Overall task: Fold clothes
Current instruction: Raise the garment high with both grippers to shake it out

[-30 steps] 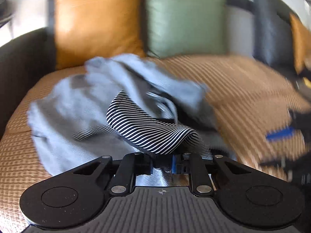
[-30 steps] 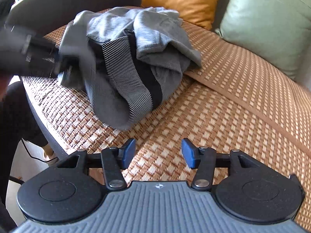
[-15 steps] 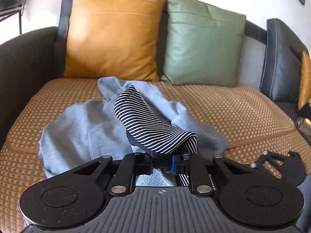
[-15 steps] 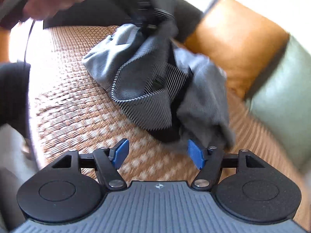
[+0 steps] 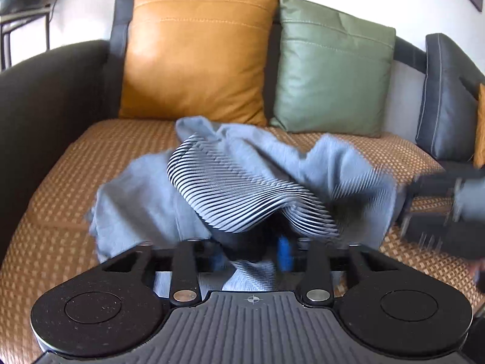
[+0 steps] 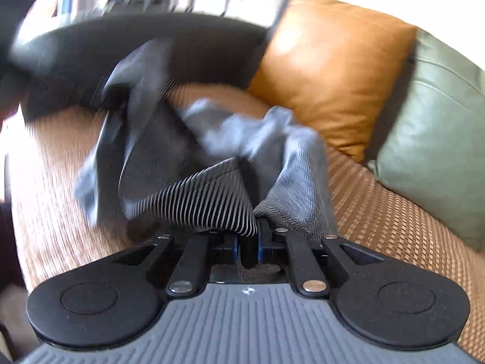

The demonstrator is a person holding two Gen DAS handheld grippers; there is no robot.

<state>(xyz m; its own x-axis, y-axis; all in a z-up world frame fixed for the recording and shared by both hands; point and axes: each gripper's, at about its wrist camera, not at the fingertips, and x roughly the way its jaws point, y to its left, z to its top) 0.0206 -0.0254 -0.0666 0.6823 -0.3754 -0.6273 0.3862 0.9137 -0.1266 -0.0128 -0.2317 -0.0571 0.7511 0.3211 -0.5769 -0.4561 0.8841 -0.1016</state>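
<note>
Grey garment [image 6: 291,182] in right tool [image 6: 247,247]

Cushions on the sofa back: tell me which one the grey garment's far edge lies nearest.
The mustard cushion, left of the green cushion. The grey garment has its far edge just below the mustard one's lower right corner.

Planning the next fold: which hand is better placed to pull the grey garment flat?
Right. Its tongs are closing on the garment at its striped edge, while the left tongs are opening, cloth loose between them.
</note>
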